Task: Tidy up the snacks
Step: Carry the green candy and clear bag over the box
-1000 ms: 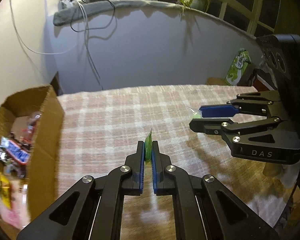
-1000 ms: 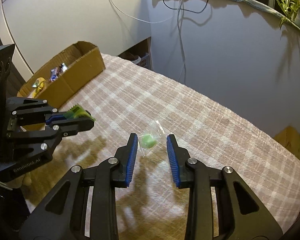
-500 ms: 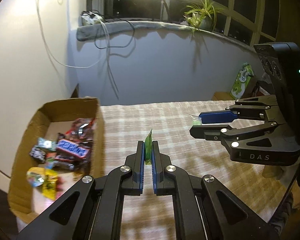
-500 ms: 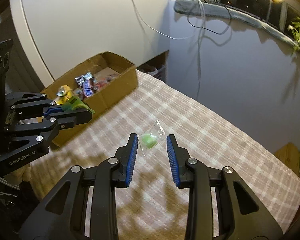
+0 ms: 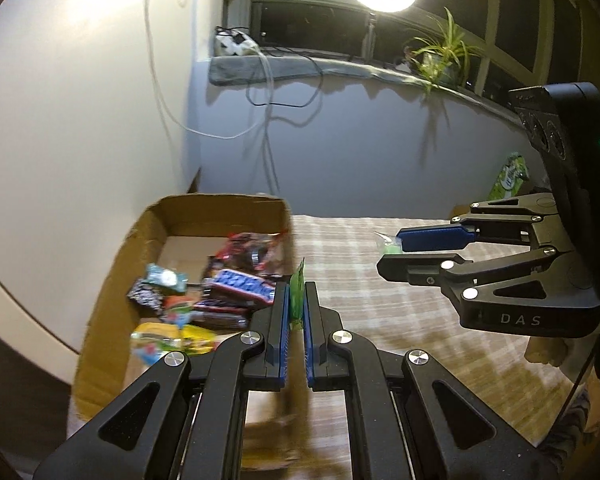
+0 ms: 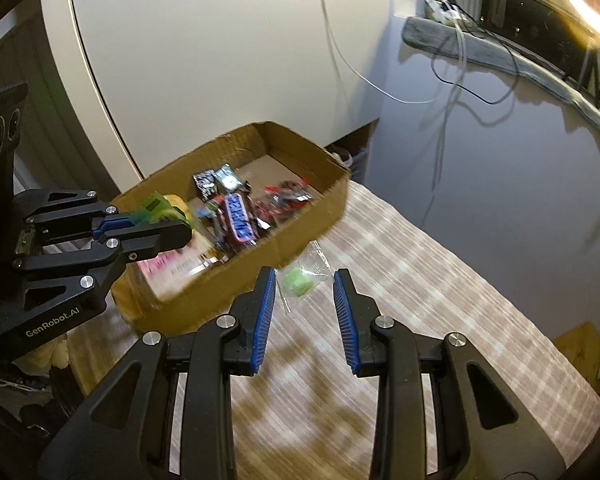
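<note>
Both hands carry a snack toward the cardboard box (image 5: pixel 112 300), which sits at the edge of the checked surface (image 5: pixel 380 320) by the wall and serves as the collecting place.

The left gripper (image 5: pixel 298 312) has its fingers pressed together on a flat green packet (image 5: pixel 297 300), pinched edge-on so it stands upright between the blue pads. That thin grip suits a flat wrapper and leaves it free to drop once the fingers part. From the right wrist view this gripper hangs just over the near corner of the box, so I judge the release is close.

The right gripper (image 6: pixel 305 280) holds a clear wrapper with a green sweet (image 6: pixel 298 282) inside. Its fingers stand partly apart, and the left pad seems to touch the wrapper's edge; whether the right pad presses it too is hard to tell through the blur. The sweet is clear of the surface, just outside the box wall.

By count: two grippers, two green snacks in the air, one box. Inside the box lie roughly eight or nine wrapped snacks (image 6: pixel 240 220), among them a blue bar, a yellow pack and a pink one.
</note>
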A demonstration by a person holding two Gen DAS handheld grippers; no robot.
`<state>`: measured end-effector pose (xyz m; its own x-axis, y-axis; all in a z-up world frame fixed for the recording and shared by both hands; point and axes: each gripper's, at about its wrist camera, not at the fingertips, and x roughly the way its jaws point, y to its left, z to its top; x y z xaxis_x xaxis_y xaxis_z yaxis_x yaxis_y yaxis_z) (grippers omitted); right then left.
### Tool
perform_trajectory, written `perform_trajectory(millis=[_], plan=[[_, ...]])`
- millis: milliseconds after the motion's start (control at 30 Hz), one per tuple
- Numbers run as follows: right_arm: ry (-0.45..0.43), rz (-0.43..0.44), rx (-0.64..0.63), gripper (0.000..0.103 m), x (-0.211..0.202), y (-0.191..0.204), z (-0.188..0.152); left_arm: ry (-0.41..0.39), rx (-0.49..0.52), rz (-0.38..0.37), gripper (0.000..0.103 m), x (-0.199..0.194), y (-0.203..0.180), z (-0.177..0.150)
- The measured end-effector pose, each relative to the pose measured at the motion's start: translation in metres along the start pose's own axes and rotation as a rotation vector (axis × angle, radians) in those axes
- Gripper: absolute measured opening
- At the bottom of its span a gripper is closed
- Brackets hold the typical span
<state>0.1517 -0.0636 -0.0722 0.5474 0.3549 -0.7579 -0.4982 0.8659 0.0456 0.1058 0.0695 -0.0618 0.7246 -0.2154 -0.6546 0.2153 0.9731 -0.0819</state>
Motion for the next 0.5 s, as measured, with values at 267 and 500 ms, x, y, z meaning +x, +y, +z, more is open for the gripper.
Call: perform_trajectory(millis=[267, 500], plan=[[0.007, 0.033, -0.021, 0.032, 0.028, 0.024, 0.026, -0.004, -0.041, 0.03, 0.005, -0.002, 0.035, -0.005], [0.024, 0.056, -0.037, 0.032, 0.052, 0.04, 0.04, 0.008, -0.06, 0.044, 0.005, 0.003, 0.055, -0.008]])
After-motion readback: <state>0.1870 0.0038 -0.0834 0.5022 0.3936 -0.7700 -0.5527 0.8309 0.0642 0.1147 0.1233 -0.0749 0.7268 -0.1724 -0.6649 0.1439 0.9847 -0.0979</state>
